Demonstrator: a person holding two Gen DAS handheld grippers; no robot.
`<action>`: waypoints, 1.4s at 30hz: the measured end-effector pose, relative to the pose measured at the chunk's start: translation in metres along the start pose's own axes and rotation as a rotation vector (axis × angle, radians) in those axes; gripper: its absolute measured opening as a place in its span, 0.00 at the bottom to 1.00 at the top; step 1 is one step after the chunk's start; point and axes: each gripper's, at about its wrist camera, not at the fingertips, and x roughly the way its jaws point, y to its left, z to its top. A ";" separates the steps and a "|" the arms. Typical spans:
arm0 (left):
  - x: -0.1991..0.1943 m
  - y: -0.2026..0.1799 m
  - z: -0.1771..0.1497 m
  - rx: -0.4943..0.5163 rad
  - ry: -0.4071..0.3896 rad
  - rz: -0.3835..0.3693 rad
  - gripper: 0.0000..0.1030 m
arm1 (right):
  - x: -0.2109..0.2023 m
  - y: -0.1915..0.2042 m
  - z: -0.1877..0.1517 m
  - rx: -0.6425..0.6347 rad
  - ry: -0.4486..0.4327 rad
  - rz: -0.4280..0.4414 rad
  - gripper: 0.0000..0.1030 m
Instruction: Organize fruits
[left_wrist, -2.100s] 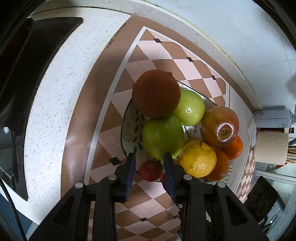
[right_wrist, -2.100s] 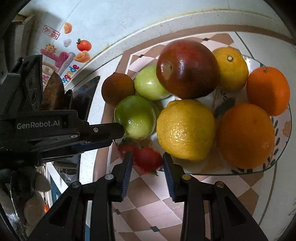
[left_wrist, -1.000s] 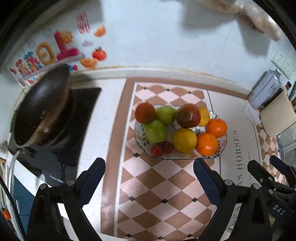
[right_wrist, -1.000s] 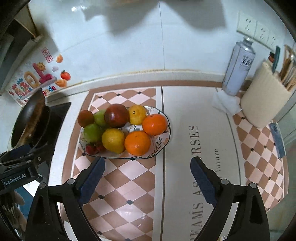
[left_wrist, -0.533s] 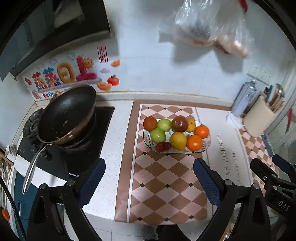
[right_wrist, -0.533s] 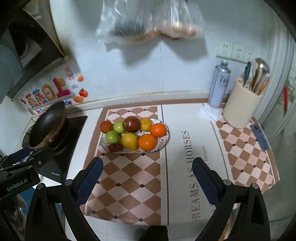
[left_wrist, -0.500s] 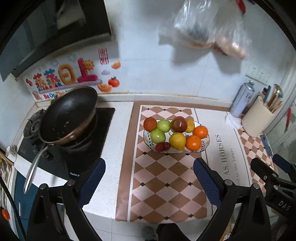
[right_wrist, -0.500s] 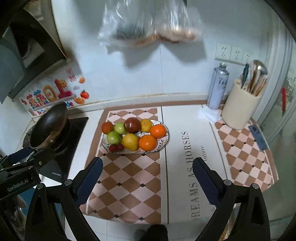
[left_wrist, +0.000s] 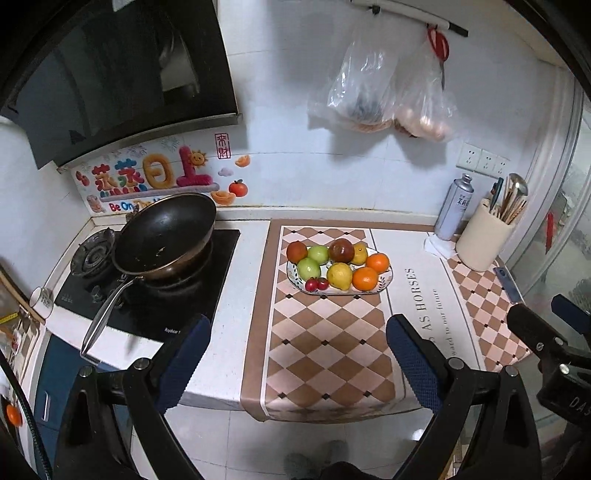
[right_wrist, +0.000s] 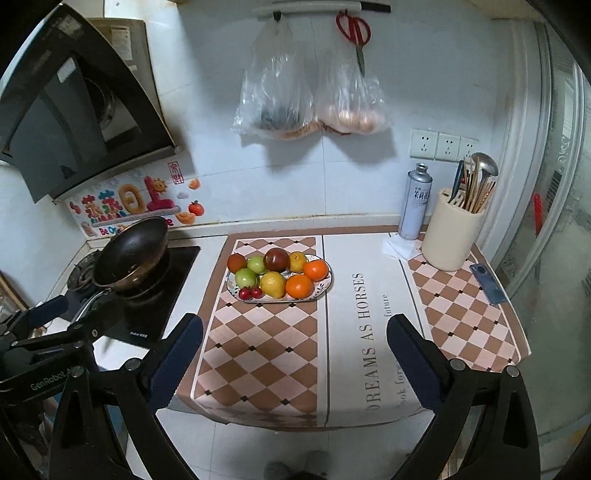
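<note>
A: Starting from our own tools: the left hand-held gripper (left_wrist: 295, 354) was spread wide with nothing between its fingers, and the right hand-held gripper (right_wrist: 295, 350) was spread just as wide and equally empty. Its jaws had just been opening a little further, with no fruit between them.

B: Agreed. Both hung out past the front edge of the surface (right_wrist: 347, 332), well apart from the plate (right_wrist: 327, 286). We were touching nothing.

A: And the fruits (right_wrist: 273, 282) themselves? We saw every one on the plate, which sat on the checkered mat (right_wrist: 258, 350) towards the back of the surface.

B: Yes: a reddish-brown fruit, two green apples, a dark red apple, two yellow citrus, two oranges, and the small red fruits (right_wrist: 250, 293) at the plate's near left rim. No fruit lay loose on the mat or the bare surface.

A: So we judged the organizing finished, or very nearly so.

B: We thought the same. With both tools empty and drawn clear, nothing seemed left beyond setting them aside, though we couldn't tell whether any fruit waited out of view.
</note>
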 end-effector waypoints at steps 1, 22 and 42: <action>-0.005 -0.001 -0.002 -0.001 -0.005 0.002 0.94 | -0.005 -0.001 0.000 -0.003 -0.004 0.000 0.99; -0.026 -0.030 -0.012 -0.008 -0.032 0.036 0.94 | -0.008 -0.023 0.002 -0.002 0.002 0.023 0.99; 0.082 -0.030 0.027 0.015 0.078 0.106 0.94 | 0.130 -0.028 0.042 -0.006 0.098 -0.015 0.99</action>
